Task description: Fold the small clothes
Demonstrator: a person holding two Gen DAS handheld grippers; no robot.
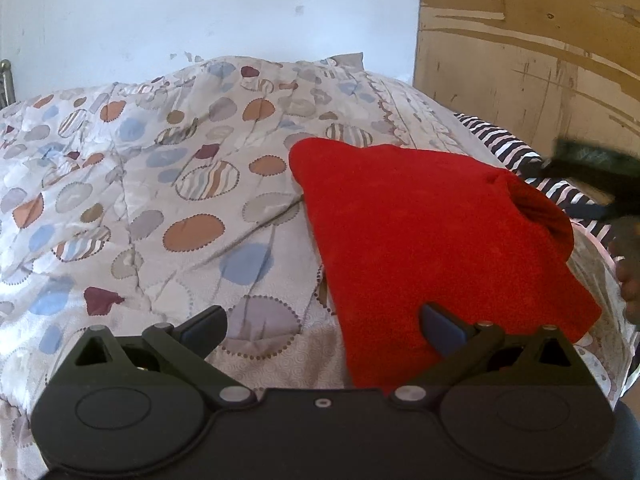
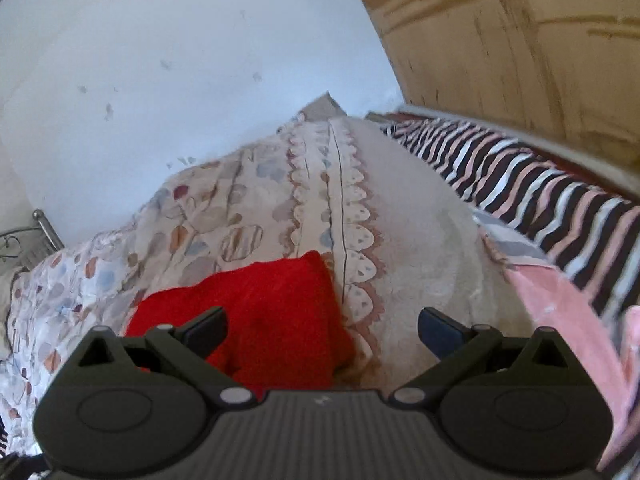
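A red knitted garment point(image 1: 420, 232) lies folded on the patterned quilt point(image 1: 160, 184), with a rolled bulge at its right side. My left gripper point(image 1: 322, 330) is open and empty, just in front of the garment's near edge, its right finger over the red cloth. In the right wrist view the red garment point(image 2: 264, 312) lies low and left of centre. My right gripper point(image 2: 322, 330) is open and empty above the garment's right part and the quilt point(image 2: 420, 248). The right gripper also shows blurred at the right edge of the left wrist view point(image 1: 592, 176).
A black, white and pink striped cloth point(image 2: 532, 192) lies along the bed's right side, next to a wooden board point(image 2: 520, 48). A white wall point(image 1: 200, 12) stands behind the bed. A metal bed frame point(image 2: 36, 236) shows at far left.
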